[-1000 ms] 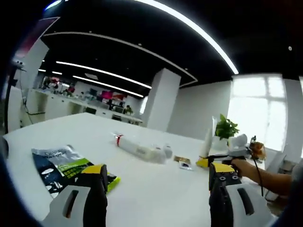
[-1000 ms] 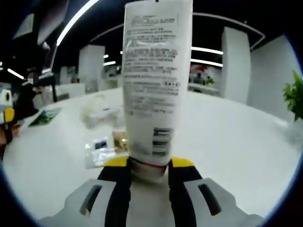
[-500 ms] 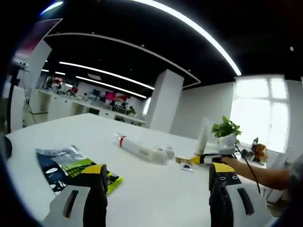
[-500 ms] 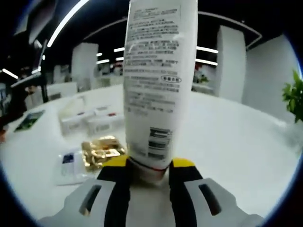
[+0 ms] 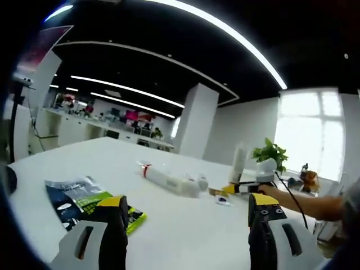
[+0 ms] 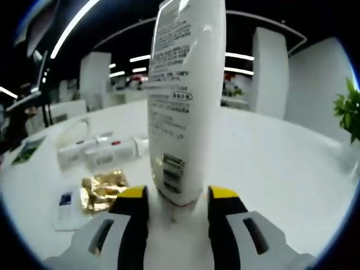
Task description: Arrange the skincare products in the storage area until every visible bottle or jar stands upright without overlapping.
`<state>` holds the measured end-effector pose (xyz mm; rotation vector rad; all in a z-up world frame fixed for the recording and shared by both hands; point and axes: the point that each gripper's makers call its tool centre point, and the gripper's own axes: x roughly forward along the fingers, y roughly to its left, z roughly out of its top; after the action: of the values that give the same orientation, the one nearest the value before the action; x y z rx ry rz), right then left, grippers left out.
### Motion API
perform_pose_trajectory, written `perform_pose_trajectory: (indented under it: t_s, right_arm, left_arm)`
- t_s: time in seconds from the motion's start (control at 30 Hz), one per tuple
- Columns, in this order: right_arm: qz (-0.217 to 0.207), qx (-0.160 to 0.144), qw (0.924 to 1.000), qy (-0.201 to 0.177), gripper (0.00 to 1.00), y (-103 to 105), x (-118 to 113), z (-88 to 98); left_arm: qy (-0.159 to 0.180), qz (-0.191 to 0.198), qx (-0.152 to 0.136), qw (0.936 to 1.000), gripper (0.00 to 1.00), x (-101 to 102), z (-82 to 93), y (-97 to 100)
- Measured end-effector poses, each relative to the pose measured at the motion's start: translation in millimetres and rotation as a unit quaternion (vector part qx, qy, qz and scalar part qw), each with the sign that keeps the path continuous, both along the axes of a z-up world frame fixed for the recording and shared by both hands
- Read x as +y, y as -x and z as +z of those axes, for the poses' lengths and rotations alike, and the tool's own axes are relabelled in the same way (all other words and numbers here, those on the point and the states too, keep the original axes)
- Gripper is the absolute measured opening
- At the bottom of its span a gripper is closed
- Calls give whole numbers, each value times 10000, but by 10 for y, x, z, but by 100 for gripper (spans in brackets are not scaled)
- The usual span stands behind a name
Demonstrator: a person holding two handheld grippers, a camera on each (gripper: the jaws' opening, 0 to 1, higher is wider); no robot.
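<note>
Standing the white printed plastic tube (image 6: 184,101) cap-down on the white tabletop (image 6: 281,163) | my right tool (image 6: 178,197) wide around it | my left tool (image 5: 188,216) wide, empty.

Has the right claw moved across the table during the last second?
Yes. In the left gripper view, the right claw with its white tube now sits left of the potted plant, nearer the lying tubes; earlier it was right of them.

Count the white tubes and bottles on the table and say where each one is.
3, though more may be hidden. One tube stands upright between the right claw's open jaws. Two bottles lie on their sides beyond the gold packet.
</note>
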<state>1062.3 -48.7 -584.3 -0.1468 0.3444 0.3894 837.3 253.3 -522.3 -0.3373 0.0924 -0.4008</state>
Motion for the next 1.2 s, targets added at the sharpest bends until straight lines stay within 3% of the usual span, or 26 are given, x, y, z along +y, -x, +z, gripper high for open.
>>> perform_pose_trajectory:
  t_s: [0.2,0.27,0.57,0.93,1.2]
  right_arm:
    - [-79,-74,9999,89,30,188,-165,51]
    - [-95,-81,9999,96,32,193,-198,68]
    - [-263,-77,9995,155,28,139,-230,31]
    - [-473,-100,9987,176,11,166,-356,63]
    - [-586,-63,9983,9,7,81,-353,85]
  left_arm:
    - [9,-81,26,10000,91,-40,-18,-16]
    - [29,-94,11,10000,91,-53,-11,-20]
    - [69,-55,9,10000,91,-26,3,-14]
    - [67,84,-64,9999,91,84,70,-48]
    - [-4,186,-179,9997,91,166,167,-178]
